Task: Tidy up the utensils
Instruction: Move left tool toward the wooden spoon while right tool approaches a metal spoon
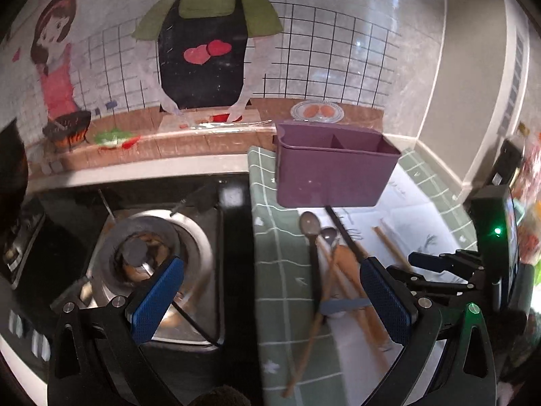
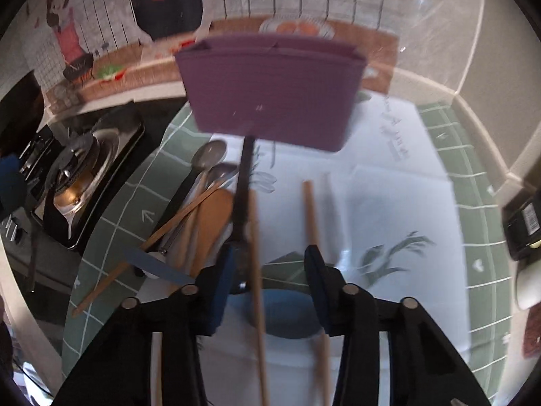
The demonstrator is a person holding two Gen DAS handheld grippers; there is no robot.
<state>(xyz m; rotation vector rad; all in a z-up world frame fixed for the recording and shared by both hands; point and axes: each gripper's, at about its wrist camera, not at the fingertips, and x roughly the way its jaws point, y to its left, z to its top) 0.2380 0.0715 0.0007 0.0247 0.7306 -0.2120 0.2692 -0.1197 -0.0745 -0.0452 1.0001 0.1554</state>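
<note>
A purple two-compartment utensil caddy (image 1: 333,169) (image 2: 274,91) stands at the back of a green checked cloth (image 1: 280,270) (image 2: 135,209). In front of it lies a pile of utensils: two grey spoons (image 1: 311,226) (image 2: 209,155), a wooden spatula (image 2: 209,216), a black-handled utensil (image 2: 245,186) and wooden chopsticks (image 1: 392,247) (image 2: 312,216). My left gripper (image 1: 270,304) is open and empty above the stove edge, left of the pile. My right gripper (image 2: 267,270) is open low over the cloth, with one chopstick (image 2: 255,253) and the black handle lying between its fingers.
A gas stove burner (image 1: 142,253) (image 2: 74,169) sits left of the cloth. A wall with cartoon decals (image 1: 203,50) runs behind the counter. A blue dish (image 2: 287,311) lies under the right gripper. A dark device (image 2: 524,216) sits at the right edge.
</note>
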